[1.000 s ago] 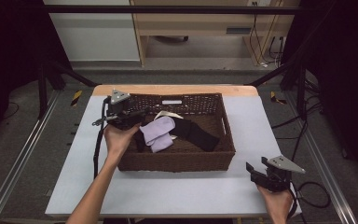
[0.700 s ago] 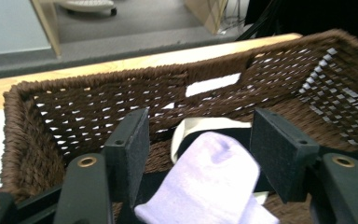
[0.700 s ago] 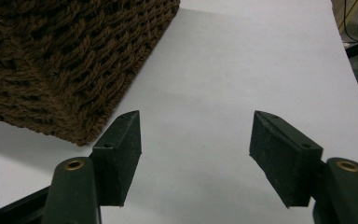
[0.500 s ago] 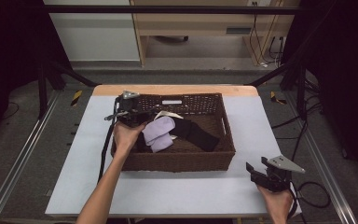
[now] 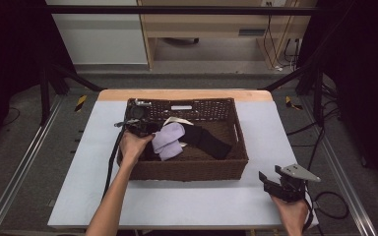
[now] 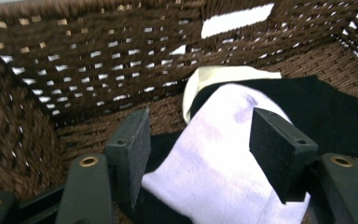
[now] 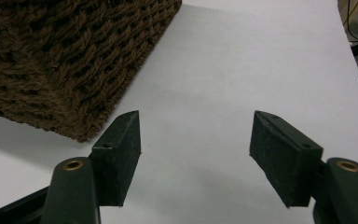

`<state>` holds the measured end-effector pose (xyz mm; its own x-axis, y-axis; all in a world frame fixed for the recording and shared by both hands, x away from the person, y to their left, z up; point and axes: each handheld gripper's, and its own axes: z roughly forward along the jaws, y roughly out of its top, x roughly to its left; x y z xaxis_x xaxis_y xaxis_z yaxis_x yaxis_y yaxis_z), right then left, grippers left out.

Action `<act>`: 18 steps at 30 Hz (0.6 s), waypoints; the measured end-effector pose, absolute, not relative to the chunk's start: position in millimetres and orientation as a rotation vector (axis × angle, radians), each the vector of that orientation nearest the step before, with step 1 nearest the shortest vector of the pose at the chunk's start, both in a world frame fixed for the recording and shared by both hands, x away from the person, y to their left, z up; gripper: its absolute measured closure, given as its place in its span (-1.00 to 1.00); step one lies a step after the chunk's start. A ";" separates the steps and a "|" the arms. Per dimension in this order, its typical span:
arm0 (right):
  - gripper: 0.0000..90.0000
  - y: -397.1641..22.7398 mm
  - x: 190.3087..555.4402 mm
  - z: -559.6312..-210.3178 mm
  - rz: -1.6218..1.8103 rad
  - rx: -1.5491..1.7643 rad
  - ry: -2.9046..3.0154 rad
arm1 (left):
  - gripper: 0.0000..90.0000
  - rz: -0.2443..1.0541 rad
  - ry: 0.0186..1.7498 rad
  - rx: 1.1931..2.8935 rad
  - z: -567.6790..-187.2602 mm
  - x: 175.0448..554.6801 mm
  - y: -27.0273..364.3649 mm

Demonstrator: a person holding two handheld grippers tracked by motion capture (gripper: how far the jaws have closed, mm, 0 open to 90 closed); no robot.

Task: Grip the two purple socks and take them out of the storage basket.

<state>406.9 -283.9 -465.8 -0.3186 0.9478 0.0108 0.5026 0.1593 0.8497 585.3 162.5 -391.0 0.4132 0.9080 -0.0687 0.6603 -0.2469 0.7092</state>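
Brown wicker basket [image 5: 184, 169] at centre frame in the high view, resting on a pale grey table [image 5: 177, 201] with a bare wooden strip along its far edge. Inside the basket, a lavender sock [image 5: 170, 140] left of centre, a black garment [image 5: 209, 141] stretching from it toward the lower right of the basket floor, and a cream cloth [image 5: 176, 121] peeking out just above the lavender one.

Left gripper [image 5: 139, 129] inside the basket at its upper-left corner, gripped by the left hand [image 5: 134, 146], forearm entering from the bottom edge. Black cable [image 5: 112, 157] trailing from it over the basket's left wall and down the frame.

In the left gripper view: left gripper [image 6: 198, 140] with jaws spread wide, straddling the lavender sock [image 6: 214, 158], which lies between and beneath the pads; contact not possible to tell. Black garment [image 6: 326, 116] at right, cream cloth [image 6: 219, 77] beyond the sock, basket wall [image 6: 74, 60] across the top, with a bright handle slot at upper right.

Right gripper [image 5: 278, 184] at lower right of the high view, near the table's front corner, well apart from the basket, held by the right hand [image 5: 293, 211], grey three-cornered plate on top.

In the right gripper view: right gripper [image 7: 196, 140] with jaws wide apart, nothing between them, bare table [image 7: 242, 70] beyond, basket corner [image 7: 70, 60] at upper left.
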 end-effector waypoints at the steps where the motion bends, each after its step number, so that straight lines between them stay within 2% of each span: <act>1: -0.25 -283.6 406.9 -466.1 1.063 1.373 1.902 | -0.18 0.482 1.326 2.031 -393.2 585.2 160.0; 7: -0.25 -283.2 406.7 -466.1 1.066 1.376 1.902 | -0.18 0.497 1.372 2.100 -399.2 586.6 155.2; 18: -0.25 -283.3 406.6 -466.6 1.063 1.378 1.906 | -0.20 0.387 1.491 2.175 -409.9 593.3 155.1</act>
